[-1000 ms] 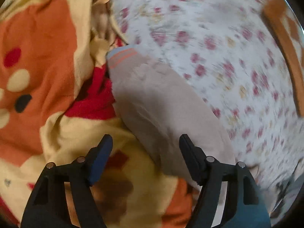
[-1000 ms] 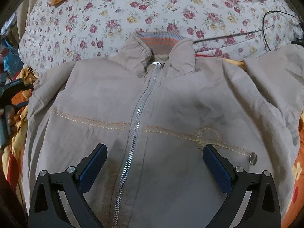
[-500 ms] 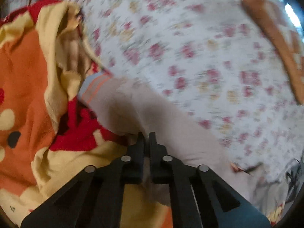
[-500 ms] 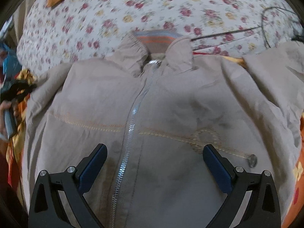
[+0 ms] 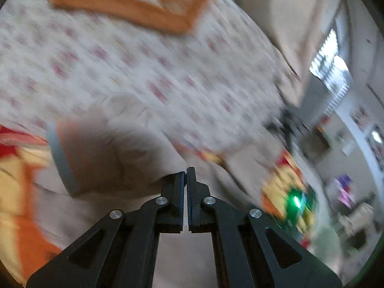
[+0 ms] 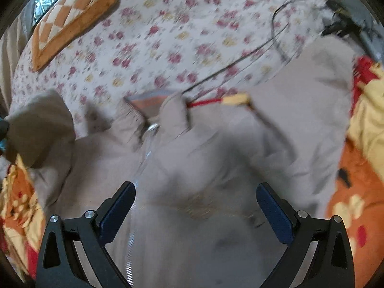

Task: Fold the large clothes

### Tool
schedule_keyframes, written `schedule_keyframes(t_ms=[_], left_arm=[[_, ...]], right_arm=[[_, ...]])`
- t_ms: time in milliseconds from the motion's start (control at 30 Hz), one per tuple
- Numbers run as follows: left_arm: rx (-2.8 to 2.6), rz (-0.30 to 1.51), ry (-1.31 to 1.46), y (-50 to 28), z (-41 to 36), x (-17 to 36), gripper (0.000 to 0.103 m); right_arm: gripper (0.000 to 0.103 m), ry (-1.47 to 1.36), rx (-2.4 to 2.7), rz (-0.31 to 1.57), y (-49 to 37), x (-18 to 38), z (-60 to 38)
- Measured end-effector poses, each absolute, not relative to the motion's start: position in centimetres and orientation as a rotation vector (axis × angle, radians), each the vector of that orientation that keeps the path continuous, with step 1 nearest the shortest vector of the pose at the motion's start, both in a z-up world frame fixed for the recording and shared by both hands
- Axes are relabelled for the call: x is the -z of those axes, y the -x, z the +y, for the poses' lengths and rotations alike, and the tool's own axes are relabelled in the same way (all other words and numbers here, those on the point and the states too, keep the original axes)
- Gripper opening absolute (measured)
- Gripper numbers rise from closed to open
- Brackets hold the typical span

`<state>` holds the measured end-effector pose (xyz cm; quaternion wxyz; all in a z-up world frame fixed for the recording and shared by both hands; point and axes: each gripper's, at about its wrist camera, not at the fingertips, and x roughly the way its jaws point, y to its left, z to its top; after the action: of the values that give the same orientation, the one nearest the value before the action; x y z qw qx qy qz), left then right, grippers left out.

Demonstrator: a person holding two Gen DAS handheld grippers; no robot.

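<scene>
sleeve [image 5: 108, 153] pinched by left gripper [image 5: 186, 180], right gripper [image 6: 195, 199] spread

Left claw [image 5: 186, 180] with both black fingers pressed together at the tips, pinching beige fabric, raised and tilted, right claw [image 6: 195, 201] with blue-padded fingers [image 6: 117, 212] spread wide apart, gripping nothing, pointing forward and down

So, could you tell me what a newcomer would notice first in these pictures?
The beige zip-up jacket spread across the bed fills the right wrist view, under the open right gripper. The left gripper, jaws shut, pinches its sleeve. Behind lie a floral bedsheet and an orange checkered pillow.
</scene>
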<state>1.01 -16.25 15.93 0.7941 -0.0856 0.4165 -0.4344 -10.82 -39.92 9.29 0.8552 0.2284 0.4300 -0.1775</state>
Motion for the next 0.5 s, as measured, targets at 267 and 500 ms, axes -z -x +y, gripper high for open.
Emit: schedule_keyframes(t_ms=[267, 500], left_arm=[[0.88, 1.088, 0.012, 3.5, -18.0, -9.9, 0.049], [0.292, 0.977, -0.125, 1.0, -7.9, -8.4, 0.064]], right_arm=[[0.101, -0.55, 0.45, 0.854, 12.9, -9.6, -42.8], [0.101, -0.497, 0.329, 0.853, 11.7, -9.9, -40.2]])
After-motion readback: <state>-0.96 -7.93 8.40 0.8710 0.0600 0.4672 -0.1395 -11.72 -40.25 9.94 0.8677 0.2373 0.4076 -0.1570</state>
